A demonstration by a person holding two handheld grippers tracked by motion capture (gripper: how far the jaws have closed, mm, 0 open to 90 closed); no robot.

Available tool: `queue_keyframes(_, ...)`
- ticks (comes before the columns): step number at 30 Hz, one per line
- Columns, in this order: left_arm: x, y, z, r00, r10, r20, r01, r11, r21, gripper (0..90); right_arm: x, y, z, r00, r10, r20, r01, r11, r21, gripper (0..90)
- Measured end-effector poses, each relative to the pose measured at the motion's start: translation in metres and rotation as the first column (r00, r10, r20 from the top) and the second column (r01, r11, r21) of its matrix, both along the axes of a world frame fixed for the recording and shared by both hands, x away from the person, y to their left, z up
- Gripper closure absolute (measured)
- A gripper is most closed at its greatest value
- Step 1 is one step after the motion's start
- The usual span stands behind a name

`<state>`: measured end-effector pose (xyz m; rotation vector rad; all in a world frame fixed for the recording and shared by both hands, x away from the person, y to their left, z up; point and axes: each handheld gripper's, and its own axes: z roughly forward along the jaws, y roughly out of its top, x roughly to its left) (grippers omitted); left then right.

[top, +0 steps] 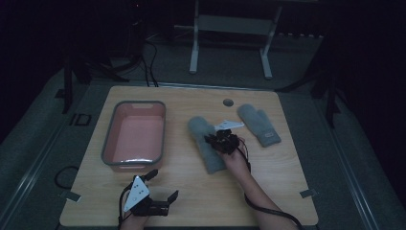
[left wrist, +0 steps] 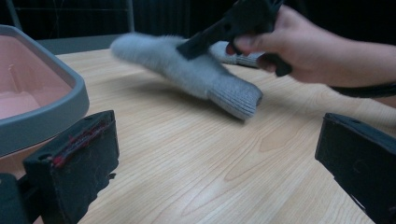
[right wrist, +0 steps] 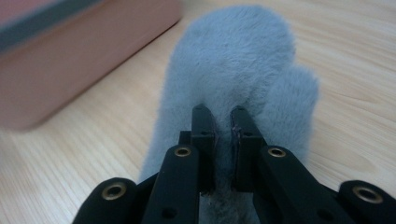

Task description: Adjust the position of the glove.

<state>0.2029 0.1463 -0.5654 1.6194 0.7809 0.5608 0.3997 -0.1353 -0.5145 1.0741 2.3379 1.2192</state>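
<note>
Left tool idle; right tool pinches grey mitten.

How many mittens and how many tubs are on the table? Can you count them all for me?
Grey mittens: 2, one pinched by the right hand-held gripper (mitten), one lying farther right
Pink tubs with a grey rim: 1
Total: 3 things on the table
</note>
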Motion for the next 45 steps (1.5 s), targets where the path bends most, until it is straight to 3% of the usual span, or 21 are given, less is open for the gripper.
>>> queue_keyframes(3,0.000,0.000,0.000,1.0000,0.004,-0.002,-0.004,1.0000,-0.003,0.1,-0.010,-0.010,0.012,0.9951,-0.098,0.018,0.097,0.995,0.029,83.0)
queue_keyframes(7,0.001,0.001,0.000,1.0000,0.008,-0.004,-0.008,1.0000,-0.004,0.1,-0.025,-0.023,0.023,0.9764,-0.216,0.005,0.215,0.974,0.077,83.0)
queue_keyframes(9,0.001,0.000,0.000,1.0000,0.008,-0.003,-0.008,1.0000,-0.003,0.1,-0.034,-0.028,0.026,0.9684,-0.248,-0.025,0.250,0.963,0.104,83.0)
queue_keyframes(13,0.001,0.000,0.000,1.0000,0.007,-0.003,-0.007,1.0000,-0.002,0.1,-0.052,-0.031,0.029,0.9543,-0.299,-0.015,0.299,0.949,0.100,82.9)
queue_keyframes(19,0.000,0.000,0.000,1.0000,0.007,0.002,-0.007,1.0000,0.005,0.1,-0.051,-0.027,0.009,0.9413,-0.334,-0.046,0.337,0.939,0.073,82.8)
queue_keyframes(23,0.000,0.001,0.000,1.0000,0.009,-0.001,-0.009,1.0000,0.001,0.1,-0.038,-0.022,-0.010,0.9348,-0.350,-0.061,0.353,0.935,0.037,82.7)
queue_keyframes(29,0.000,0.001,0.000,1.0000,0.004,0.000,-0.004,1.0000,0.002,0.1,-0.020,-0.019,-0.034,0.9229,-0.366,-0.118,0.366,0.930,-0.028,81.7)
queue_keyframes(32,0.000,0.000,0.000,1.0000,0.001,0.000,-0.001,1.0000,0.002,0.1,-0.021,-0.018,-0.037,0.9210,-0.372,-0.114,0.372,0.928,-0.029,80.9)
queue_keyframes(38,-0.001,0.001,0.001,1.0000,0.005,0.005,-0.005,1.0000,0.007,0.1,-0.021,-0.019,-0.034,0.9288,-0.354,-0.111,0.353,0.935,-0.026,71.9)
queue_keyframes(45,0.000,0.001,0.001,1.0000,0.008,0.001,-0.008,1.0000,-0.001,0.1,-0.023,-0.030,-0.018,0.9468,-0.298,-0.122,0.301,0.953,0.012,52.2)
